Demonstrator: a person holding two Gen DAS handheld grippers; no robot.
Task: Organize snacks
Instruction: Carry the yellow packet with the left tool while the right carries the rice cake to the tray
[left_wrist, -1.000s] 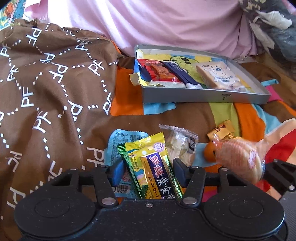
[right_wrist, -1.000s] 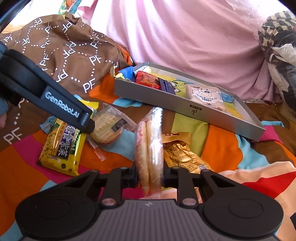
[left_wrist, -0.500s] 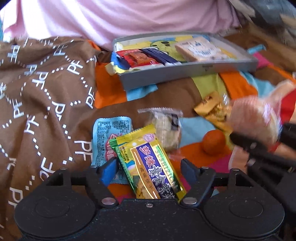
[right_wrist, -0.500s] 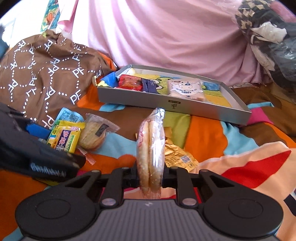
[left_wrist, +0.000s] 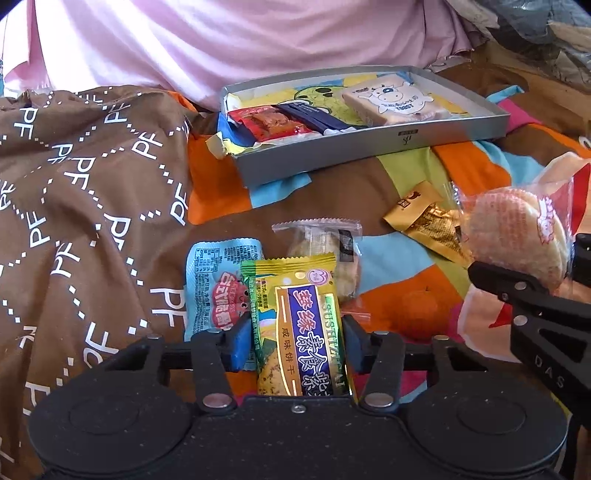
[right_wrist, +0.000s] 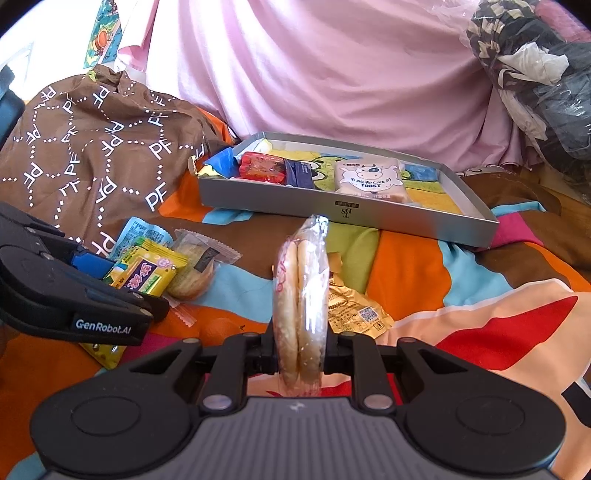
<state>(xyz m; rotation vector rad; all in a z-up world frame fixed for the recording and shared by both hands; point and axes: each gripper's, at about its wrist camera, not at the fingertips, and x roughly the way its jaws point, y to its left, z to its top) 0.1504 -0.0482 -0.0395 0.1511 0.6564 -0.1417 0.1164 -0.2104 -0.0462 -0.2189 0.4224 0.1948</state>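
Note:
My left gripper (left_wrist: 295, 343) is shut on a yellow-green biscuit packet (left_wrist: 299, 325), its blue pads pressing both long sides. The packet lies low over the colourful blanket. My right gripper (right_wrist: 301, 343) is shut on a clear rice cracker packet (right_wrist: 301, 295), held upright on edge; the left wrist view shows that packet (left_wrist: 517, 236) at the right. Beyond both, a grey tray (left_wrist: 369, 155) holds a red packet (left_wrist: 269, 122), a dark blue packet (left_wrist: 317, 116) and a toast packet (left_wrist: 391, 99). A light blue packet (left_wrist: 214, 280), a clear-wrapped cookie (left_wrist: 325, 243) and a gold packet (left_wrist: 424, 221) lie loose.
A brown cloth printed with PF (left_wrist: 74, 203) is bunched up on the left. Pink fabric (right_wrist: 332, 74) rises behind the tray. A heap of dark bags (right_wrist: 546, 74) sits at the far right. A small orange round thing (left_wrist: 419, 306) rests on the blanket.
The left gripper's fingers have come together onto the yellow-green biscuit packet, which lay between them untouched. The right gripper kept hold of the cracker packet and shifted slightly.

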